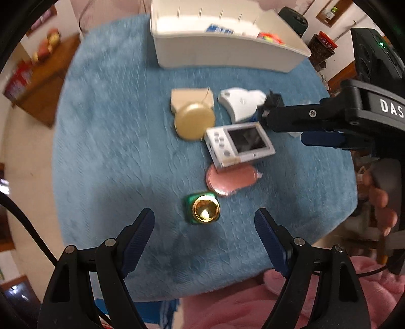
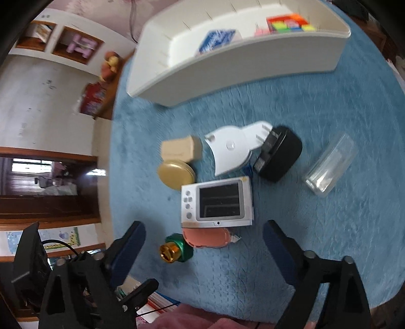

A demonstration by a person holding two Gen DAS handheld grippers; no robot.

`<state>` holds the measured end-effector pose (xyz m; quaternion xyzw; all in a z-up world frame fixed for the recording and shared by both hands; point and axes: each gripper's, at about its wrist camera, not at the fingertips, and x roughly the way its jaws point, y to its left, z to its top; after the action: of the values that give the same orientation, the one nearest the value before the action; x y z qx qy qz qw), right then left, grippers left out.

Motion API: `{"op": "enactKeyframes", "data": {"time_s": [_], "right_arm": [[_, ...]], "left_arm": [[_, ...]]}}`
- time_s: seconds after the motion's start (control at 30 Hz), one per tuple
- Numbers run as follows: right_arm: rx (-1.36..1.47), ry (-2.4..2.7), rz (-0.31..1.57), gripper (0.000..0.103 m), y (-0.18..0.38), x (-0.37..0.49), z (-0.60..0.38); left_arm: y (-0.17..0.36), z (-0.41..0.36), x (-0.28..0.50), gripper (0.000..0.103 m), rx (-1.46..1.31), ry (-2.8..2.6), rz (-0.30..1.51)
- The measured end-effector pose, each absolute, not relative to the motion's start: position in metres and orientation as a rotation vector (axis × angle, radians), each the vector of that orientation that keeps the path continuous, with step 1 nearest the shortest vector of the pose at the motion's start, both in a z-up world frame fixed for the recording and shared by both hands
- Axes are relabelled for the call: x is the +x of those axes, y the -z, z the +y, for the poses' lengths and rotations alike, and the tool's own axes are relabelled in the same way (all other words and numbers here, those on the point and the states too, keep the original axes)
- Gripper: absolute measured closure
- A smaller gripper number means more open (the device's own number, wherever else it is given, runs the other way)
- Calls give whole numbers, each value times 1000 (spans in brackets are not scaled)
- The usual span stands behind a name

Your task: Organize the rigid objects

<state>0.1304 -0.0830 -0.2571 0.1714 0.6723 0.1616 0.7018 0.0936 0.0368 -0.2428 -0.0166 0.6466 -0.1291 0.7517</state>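
Note:
A cluster of small objects lies on a blue mat (image 1: pixel 114 151): a silver digital camera (image 1: pixel 239 144) (image 2: pixel 217 202), a pink case (image 1: pixel 229 181) (image 2: pixel 206 238) under its near edge, a green bottle with a gold cap (image 1: pixel 203 210) (image 2: pixel 176 249), a round gold tin (image 1: pixel 193 121) (image 2: pixel 176 174), a beige box (image 1: pixel 191 97) (image 2: pixel 181 149), a white plastic piece (image 1: pixel 240 102) (image 2: pixel 234 149), a black adapter (image 2: pixel 278 157) and a clear plastic box (image 2: pixel 330 165). My left gripper (image 1: pixel 204 226) is open just short of the green bottle. My right gripper (image 2: pixel 203 249) is open above the camera's near edge.
A white divided organizer bin (image 1: pixel 222 54) (image 2: pixel 243 68) stands at the mat's far edge, holding a blue packet (image 2: pixel 217 40) and a colourful cube (image 2: pixel 288 24). Pink cloth (image 1: pixel 253 308) lies at the mat's near edge. Wooden furniture (image 1: pixel 38 83) stands to the left.

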Motion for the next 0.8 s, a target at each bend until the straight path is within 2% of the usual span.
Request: {"op": "enactKeyframes", "data": {"time_s": [0.4,0.8], "right_arm": [[280,-285,1625,5,288,142,-52],[180,-208,1733,3,315,159,-30]], "left_arm": [[303,54,108,19,-238,321,1617],[333,39,120,20,-242,320,1713]]}}
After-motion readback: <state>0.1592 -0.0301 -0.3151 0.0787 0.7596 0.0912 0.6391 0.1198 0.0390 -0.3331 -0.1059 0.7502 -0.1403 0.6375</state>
